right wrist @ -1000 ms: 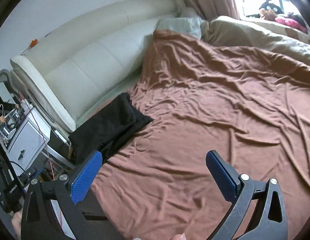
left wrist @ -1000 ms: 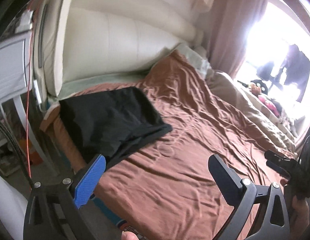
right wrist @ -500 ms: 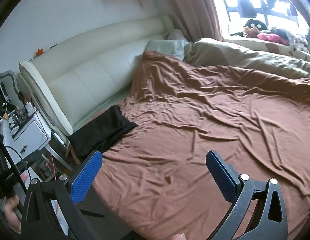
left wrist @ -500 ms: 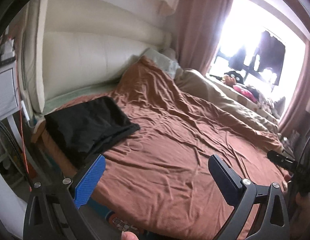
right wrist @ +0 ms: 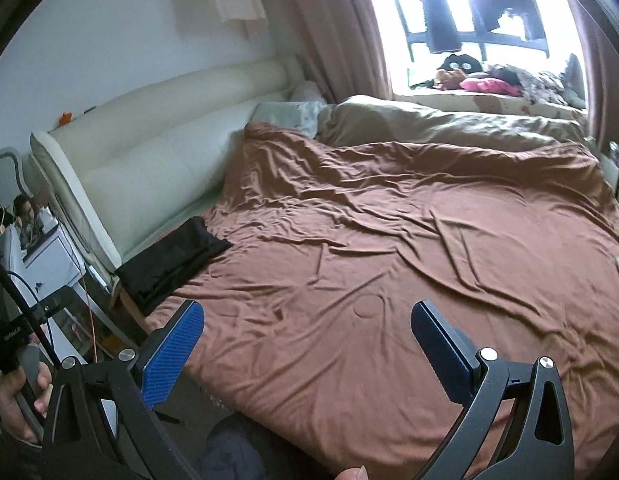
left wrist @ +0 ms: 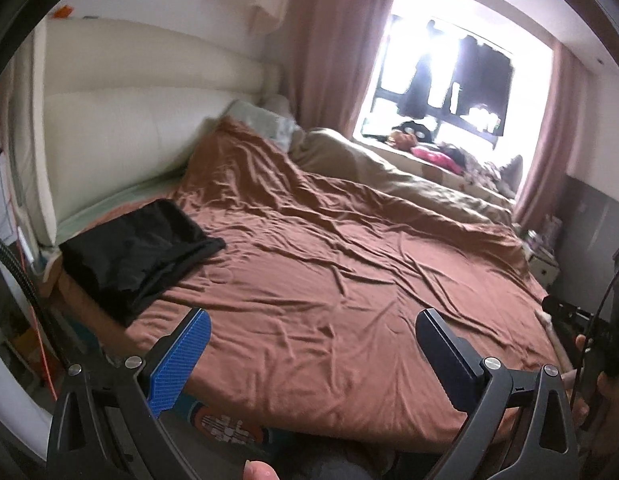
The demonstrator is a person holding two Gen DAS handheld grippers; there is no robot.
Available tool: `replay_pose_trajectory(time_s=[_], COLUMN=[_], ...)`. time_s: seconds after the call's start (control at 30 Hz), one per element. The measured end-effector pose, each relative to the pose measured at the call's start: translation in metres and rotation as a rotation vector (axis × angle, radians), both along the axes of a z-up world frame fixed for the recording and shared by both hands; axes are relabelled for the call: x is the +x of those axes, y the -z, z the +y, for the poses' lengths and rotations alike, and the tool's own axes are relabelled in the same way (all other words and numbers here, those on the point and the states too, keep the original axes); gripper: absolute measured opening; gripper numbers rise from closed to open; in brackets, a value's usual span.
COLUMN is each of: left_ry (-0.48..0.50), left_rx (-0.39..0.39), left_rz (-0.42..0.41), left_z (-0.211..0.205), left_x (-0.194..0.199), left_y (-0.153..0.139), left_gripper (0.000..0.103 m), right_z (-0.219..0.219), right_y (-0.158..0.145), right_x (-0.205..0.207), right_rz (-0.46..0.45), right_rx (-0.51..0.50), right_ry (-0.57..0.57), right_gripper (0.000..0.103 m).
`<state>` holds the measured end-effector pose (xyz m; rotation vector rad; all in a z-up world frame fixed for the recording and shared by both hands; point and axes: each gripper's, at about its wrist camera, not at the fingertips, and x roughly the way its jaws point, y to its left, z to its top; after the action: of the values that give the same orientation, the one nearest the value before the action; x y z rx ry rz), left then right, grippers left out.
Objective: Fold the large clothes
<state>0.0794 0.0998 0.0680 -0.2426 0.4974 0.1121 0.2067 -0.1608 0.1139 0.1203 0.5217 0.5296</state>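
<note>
Left claw (left wrist: 309, 354) and right claw (right wrist: 305, 344): both spread, empty, off bed (left wrist: 349, 280); black garment (left wrist: 137, 252) at 10 o'clock, seemingly folded; nothing else awaiting folding in view.

I see a wrinkled brown sheet (left wrist: 329, 280), cream headboard (left wrist: 121, 120), olive duvet (right wrist: 449, 128), pink curtains (left wrist: 329, 40), bright window (left wrist: 461, 72).

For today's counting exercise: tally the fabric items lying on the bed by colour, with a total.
Black folded garment: 1
Brown sheet: 1
Beige duvet: 1
Pale pillow: 1
Total: 4
</note>
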Motion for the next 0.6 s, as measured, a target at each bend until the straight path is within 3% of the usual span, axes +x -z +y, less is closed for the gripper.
replay_pose_trajectory(time_s=[0.33,0.6], left_ry=[0.086,0.132], left_rx=[0.057,0.073], left_rz=[-0.037,-0.030], left_z=[-0.045,-0.065], left_x=[-0.033,-0.054], left_y=[0.004,0.026], left_gripper=[0.103,0.103], right_z=[-0.023,-0.025], right_y=[0.016,0.027], right_x=[-0.070,-0.116], right_rz=[-0.038,-0.066], right_rx=[-0.007,-0.021], right_ry=[0.064,0.060], right_gripper=[0.103,0.103])
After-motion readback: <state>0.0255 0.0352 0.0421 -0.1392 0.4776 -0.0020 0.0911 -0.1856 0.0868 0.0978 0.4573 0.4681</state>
